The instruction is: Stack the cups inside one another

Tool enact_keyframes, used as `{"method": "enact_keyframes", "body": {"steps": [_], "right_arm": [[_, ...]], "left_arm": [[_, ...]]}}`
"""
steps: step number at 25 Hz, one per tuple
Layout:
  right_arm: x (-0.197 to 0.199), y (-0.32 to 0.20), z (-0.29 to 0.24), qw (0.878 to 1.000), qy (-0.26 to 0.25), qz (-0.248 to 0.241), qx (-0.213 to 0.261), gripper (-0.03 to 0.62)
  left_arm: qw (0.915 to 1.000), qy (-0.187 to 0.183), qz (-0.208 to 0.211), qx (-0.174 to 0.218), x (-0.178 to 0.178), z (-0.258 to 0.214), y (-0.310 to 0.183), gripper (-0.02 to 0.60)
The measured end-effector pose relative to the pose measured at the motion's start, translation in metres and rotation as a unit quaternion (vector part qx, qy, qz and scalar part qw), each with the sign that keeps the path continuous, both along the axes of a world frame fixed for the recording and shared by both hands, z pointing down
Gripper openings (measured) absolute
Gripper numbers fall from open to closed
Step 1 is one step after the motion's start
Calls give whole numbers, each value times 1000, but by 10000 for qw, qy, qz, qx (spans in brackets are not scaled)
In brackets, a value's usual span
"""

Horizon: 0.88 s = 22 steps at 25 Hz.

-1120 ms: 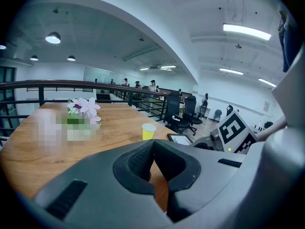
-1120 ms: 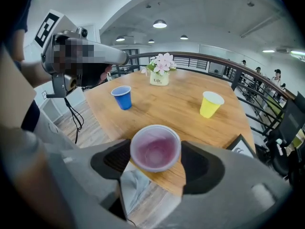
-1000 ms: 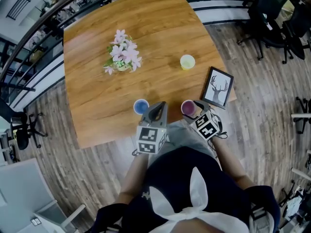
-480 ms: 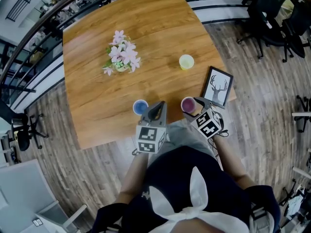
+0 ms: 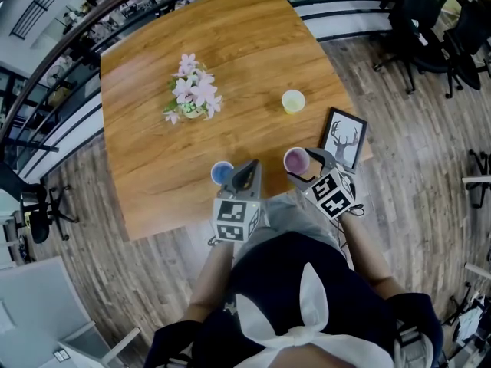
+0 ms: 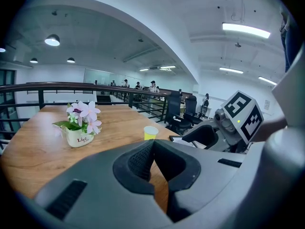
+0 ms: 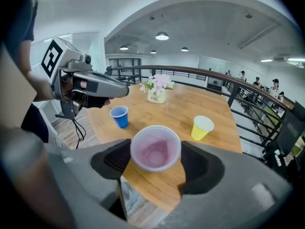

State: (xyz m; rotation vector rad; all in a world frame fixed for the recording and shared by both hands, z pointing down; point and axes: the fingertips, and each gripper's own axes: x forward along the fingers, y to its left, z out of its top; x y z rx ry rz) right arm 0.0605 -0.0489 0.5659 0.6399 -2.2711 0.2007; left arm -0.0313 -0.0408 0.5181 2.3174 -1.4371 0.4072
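Observation:
A pink cup sits upright between the jaws of my right gripper, which is shut on it and holds it a little above the table's near edge. Left of it, a blue cup stands on the wooden table. My left gripper hovers just right of the blue cup, shut with nothing in it. A yellow cup stands alone farther out, toward the right side.
A white pot of pink flowers stands mid-table. A framed deer picture lies at the table's right corner, close to my right gripper. A black railing runs behind the table, and office chairs stand at the right.
My right gripper has risen with the pink cup, lifting it off the table. The left gripper and the other cups have stayed put.

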Motion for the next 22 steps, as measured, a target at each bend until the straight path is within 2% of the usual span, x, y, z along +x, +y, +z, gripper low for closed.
{"method": "enact_keyframes", "body": {"steps": [14, 22], "right_arm": [[-8, -16, -67, 9981, -160, -30, 592, 325], [-10, -30, -83, 9972, -235, 37, 713, 325]], "left_arm": [[9999, 7, 77, 124, -6, -16, -11, 17], [9998, 80, 86, 138, -8, -25, -22, 17]]}}
